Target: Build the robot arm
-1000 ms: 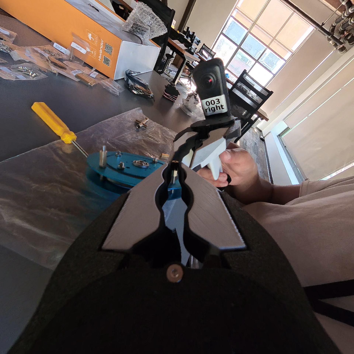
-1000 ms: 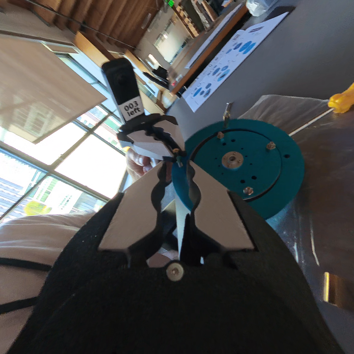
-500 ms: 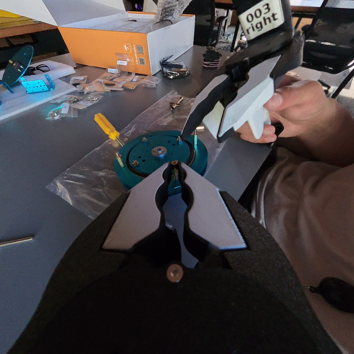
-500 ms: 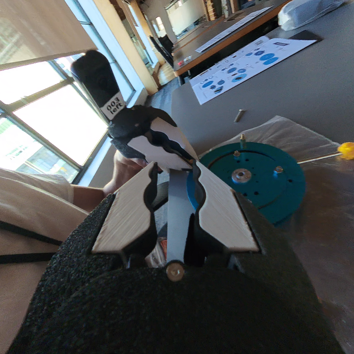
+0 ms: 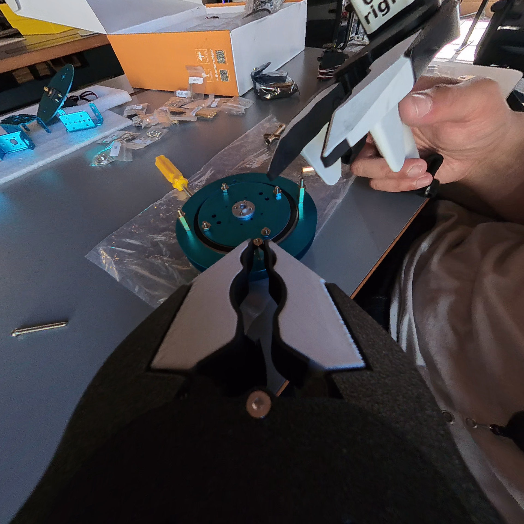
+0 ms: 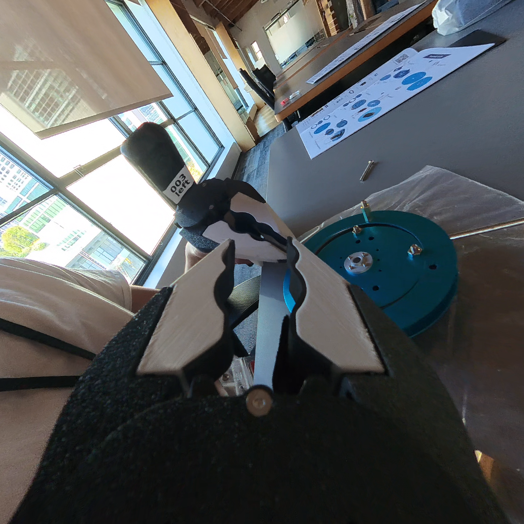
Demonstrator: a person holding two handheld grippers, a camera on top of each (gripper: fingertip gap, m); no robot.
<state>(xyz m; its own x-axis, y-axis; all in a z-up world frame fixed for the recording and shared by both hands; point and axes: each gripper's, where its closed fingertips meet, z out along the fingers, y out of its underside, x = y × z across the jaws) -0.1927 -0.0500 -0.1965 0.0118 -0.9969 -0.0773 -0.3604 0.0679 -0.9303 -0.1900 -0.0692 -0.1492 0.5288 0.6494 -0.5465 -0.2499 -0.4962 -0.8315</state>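
Note:
A round blue metal disc [image 5: 226, 215] lies on a clear plastic sheet [image 5: 141, 249] on the grey table, with brass nuts and two upright standoffs [image 5: 301, 192] on it. My left gripper [image 5: 258, 243] is shut on a small brass standoff [image 5: 257, 241], held just over the disc's near rim. My right gripper [image 6: 261, 243] is open and empty. It hovers over the disc's rim, close to the left gripper's fingers [image 6: 249, 224]. In the left wrist view, the right gripper's fingers [image 5: 306, 133] point down at the disc's far rim. The disc also shows in the right wrist view [image 6: 397, 283].
A yellow screwdriver [image 5: 171, 173] lies by the disc. Behind are an orange and white box [image 5: 181, 54], bags of hardware [image 5: 170, 110] and blue brackets [image 5: 79, 120]. A metal pin [image 5: 39, 329] lies at left. The table edge [image 5: 382, 255] and the person's body are at right. A printed sheet [image 6: 397, 93] lies beyond.
My left gripper has risen and tilted down over the disc, still holding the standoff. My right gripper has opened wider and drawn back from the left gripper's tip.

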